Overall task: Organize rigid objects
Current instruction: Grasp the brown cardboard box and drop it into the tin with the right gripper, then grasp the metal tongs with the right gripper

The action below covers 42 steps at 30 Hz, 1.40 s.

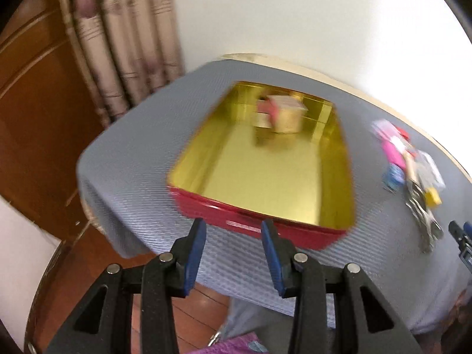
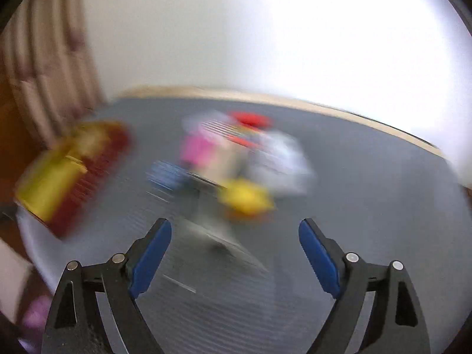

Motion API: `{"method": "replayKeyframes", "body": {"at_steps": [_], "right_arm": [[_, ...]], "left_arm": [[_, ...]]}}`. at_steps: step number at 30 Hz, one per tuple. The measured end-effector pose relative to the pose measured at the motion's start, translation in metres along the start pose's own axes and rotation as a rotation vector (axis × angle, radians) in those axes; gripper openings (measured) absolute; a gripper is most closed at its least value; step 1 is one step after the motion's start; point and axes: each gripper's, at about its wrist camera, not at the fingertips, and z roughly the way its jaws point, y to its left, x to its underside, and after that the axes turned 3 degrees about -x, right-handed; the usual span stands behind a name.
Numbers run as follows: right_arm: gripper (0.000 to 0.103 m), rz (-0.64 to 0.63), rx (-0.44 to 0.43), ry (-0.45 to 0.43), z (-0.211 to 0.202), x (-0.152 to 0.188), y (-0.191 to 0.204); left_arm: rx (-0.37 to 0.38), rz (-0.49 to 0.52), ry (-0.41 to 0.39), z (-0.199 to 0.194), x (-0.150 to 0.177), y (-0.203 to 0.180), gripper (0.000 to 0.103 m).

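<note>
One red tin with gold inside, one small box in it. My left gripper part-open, empty; right gripper wide apart, empty. Pile too blurred to count.

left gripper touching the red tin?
Apart. In the left wrist view the left gripper hovers with nothing between its blue pads; its tips overlap the red tin only in the picture, short of its near wall.

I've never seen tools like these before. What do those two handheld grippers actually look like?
Both look alike. The left gripper and the right gripper each have two black plastic fingers with triangular cut-outs, joined by round silver pins. Each fingertip carries a flat blue pad. No cables, markings or sleeves show in either view.
</note>
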Motion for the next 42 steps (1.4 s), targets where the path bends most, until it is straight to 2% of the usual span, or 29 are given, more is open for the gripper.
{"method": "replayKeyframes", "body": {"at_steps": [3,5,7,9,12,15,19,21,25,30,31,33,34,39,42], "right_arm": [[0.086,0.168,0.011,0.035,-0.004,0.020,-0.060],[0.086,0.237,-0.034,0.036,-0.009,0.023,-0.072],[0.086,0.205,-0.087,0.027,-0.012,0.017,-0.060],[0.086,0.103,-0.160,0.041,-0.012,0.008,-0.033],[0.084,0.029,-0.302,0.111,-0.001,-0.004,0.011],[0.083,-0.025,-0.318,0.150,0.020,-0.016,0.040],[0.078,-0.032,-0.333,0.218,0.053,-0.031,0.061],[0.073,-0.039,-0.308,0.240,0.056,-0.028,0.062],[0.070,-0.018,-0.310,0.287,0.073,-0.029,0.056],[0.061,-0.060,-0.261,0.314,0.089,-0.041,0.070],[0.059,-0.085,-0.240,0.324,0.090,-0.043,0.075],[0.036,-0.156,-0.181,0.343,0.091,-0.044,0.085],[0.034,-0.166,-0.175,0.347,0.091,-0.044,0.086],[0.031,-0.070,-0.245,0.318,0.072,-0.032,0.068],[0.031,0.019,-0.285,0.290,0.047,-0.014,0.044]], "left_arm": [[0.101,0.076,0.042,-0.001,0.004,-0.026,0.039],[0.124,0.102,0.075,0.001,0.007,-0.040,0.039],[0.108,0.107,0.073,0.001,0.009,-0.050,0.039],[0.105,0.105,0.072,0.000,0.008,-0.056,0.039],[0.093,0.105,0.071,-0.002,0.006,-0.059,0.039],[0.085,0.117,0.045,-0.008,0.008,-0.058,0.039],[0.068,0.126,0.026,-0.008,0.007,-0.051,0.039],[0.077,0.118,0.034,-0.005,0.007,-0.048,0.039],[0.096,0.114,0.057,0.002,0.007,-0.044,0.039],[0.105,0.126,0.075,0.008,0.009,-0.045,0.039],[0.104,0.130,0.076,0.009,0.009,-0.046,0.039],[0.104,0.145,0.072,0.009,0.010,-0.048,0.039],[0.100,0.152,0.068,0.008,0.011,-0.050,0.039],[0.097,0.190,0.048,0.003,0.013,-0.057,0.039],[0.139,0.211,0.051,-0.003,0.010,-0.064,0.039]]}}
